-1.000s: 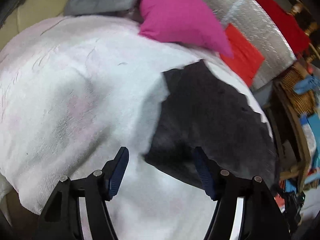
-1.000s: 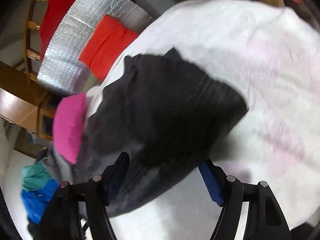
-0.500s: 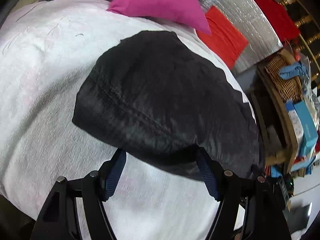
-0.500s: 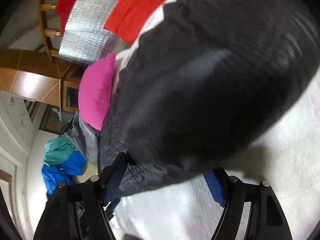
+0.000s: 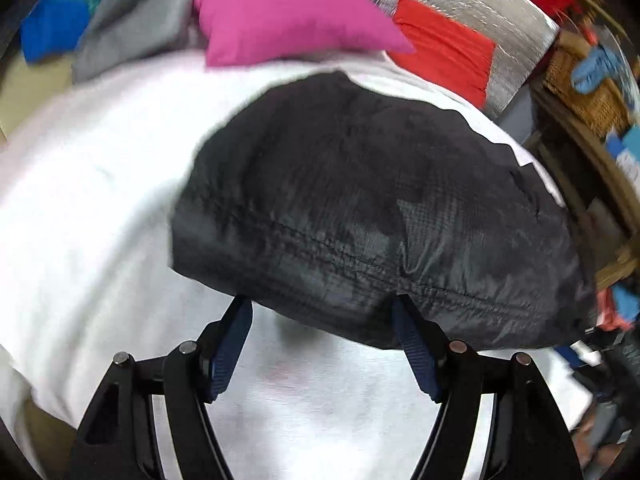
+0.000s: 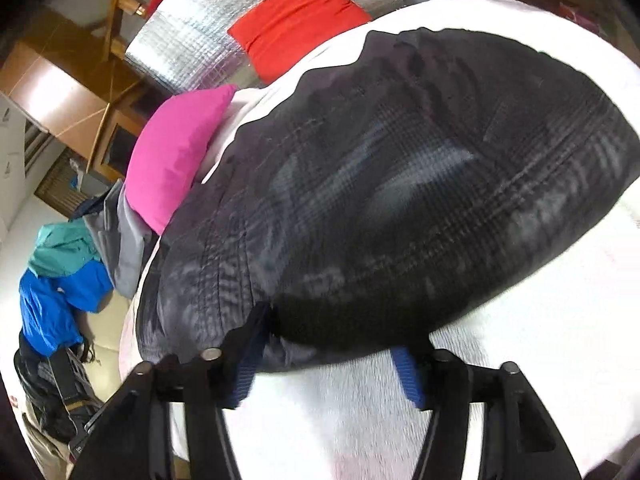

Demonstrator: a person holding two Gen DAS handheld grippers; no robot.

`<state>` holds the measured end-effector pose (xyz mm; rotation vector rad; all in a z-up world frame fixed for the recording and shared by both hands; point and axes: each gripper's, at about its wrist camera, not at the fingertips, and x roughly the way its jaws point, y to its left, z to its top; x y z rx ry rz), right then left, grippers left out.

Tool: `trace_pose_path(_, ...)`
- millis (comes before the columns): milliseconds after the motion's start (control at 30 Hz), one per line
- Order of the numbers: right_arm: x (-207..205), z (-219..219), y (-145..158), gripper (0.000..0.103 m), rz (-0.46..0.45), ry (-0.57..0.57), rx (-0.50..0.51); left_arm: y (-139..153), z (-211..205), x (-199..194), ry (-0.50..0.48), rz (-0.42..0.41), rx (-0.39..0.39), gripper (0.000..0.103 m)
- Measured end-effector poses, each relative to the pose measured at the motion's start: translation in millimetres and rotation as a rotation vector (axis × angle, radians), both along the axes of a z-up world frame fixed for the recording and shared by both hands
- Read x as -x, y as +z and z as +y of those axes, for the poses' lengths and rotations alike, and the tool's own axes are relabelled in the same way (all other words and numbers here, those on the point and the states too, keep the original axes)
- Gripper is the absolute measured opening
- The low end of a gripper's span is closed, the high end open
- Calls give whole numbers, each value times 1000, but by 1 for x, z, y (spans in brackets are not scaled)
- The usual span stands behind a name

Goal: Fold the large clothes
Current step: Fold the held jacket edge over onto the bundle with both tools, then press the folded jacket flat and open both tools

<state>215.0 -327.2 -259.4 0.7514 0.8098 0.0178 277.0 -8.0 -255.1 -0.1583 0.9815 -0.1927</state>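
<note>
We see the black garment [image 5: 372, 216] lying straight ahead of both grippers, its stitched hem running crosswise at the fingertips. The left gripper [image 5: 322, 310] and right gripper [image 6: 334, 334] are both spread wide, holding nothing, about equally near.

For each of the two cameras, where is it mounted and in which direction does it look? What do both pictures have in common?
Left wrist view: sits on the left tool, looking forward and down over the black garment on the white cover; only its two open fingers show.
Right wrist view: sits on the right tool, facing the same garment; only its open fingers show, tips under the fabric edge.
Shared: the garment, the white cover, the pink cushion, the red cushion, the silver sheet.
</note>
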Motion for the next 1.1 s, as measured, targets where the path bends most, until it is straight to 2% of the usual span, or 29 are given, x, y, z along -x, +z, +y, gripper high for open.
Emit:
trace_pose_path(133,13,6,14,68,5,22,75,19,-4,19,-2,-120,-103,74)
trace_pose_path(300,39,13,38,68,-75,37,170,39,-4,41,-4,-244,-171,74)
trace_pose_path(433,50,13,61,68,-168,-7,321,46,-9,38,-15,-282,-192,74)
trace_pose_path(500,43,12,63,68,-169,-21,355,45,-14,37,-18,-282,-196,74)
trace_pose_path(767,13,-15,39,67,-55,-102,313,40,-33,28,-40,-276,-223,74)
trace_pose_path(867,-7,-26,11,68,77,-79,221,38,-38,27,-42,-268,-231,74)
trace_pose_path(900,-9,-28,6,68,95,-77,202,37,-39,25,-41,-263,-234,74)
trace_pose_path(1000,-5,-23,14,67,80,-71,246,34,-40,23,-36,-253,-235,74)
trace_pose_path(1100,3,-21,20,68,53,-82,243,34,-41,25,-33,-256,-241,74)
